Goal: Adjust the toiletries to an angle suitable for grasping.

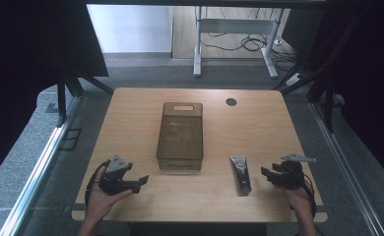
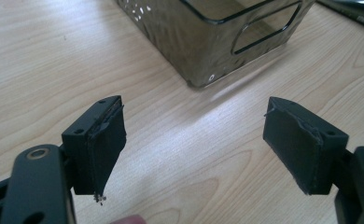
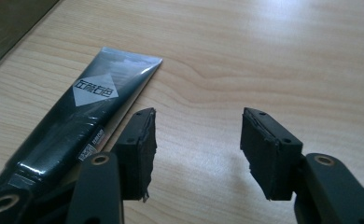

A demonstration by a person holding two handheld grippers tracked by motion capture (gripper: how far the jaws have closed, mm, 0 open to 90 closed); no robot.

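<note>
A dark tube (image 1: pixel 240 173) with a white diamond label lies flat on the wooden table (image 1: pixel 259 123), near the front right. In the right gripper view the tube (image 3: pixel 91 107) runs beside and partly under the left jaw. My right gripper (image 3: pixel 199 116) is open with only bare wood between its jaws. From above, the right gripper (image 1: pixel 266 173) sits just right of the tube and points left at it. My left gripper (image 1: pixel 142 181) rests near the front left, pointing right. Its jaws (image 2: pixel 194 105) stand wide open and hold nothing.
A translucent dark plastic basket (image 1: pixel 179 136) with handle slots stands at the table's middle; its near corner (image 2: pixel 208 37) is just ahead of the left gripper. A round cable hole (image 1: pixel 231 102) sits at the back right. The table's front edge is close behind both hands.
</note>
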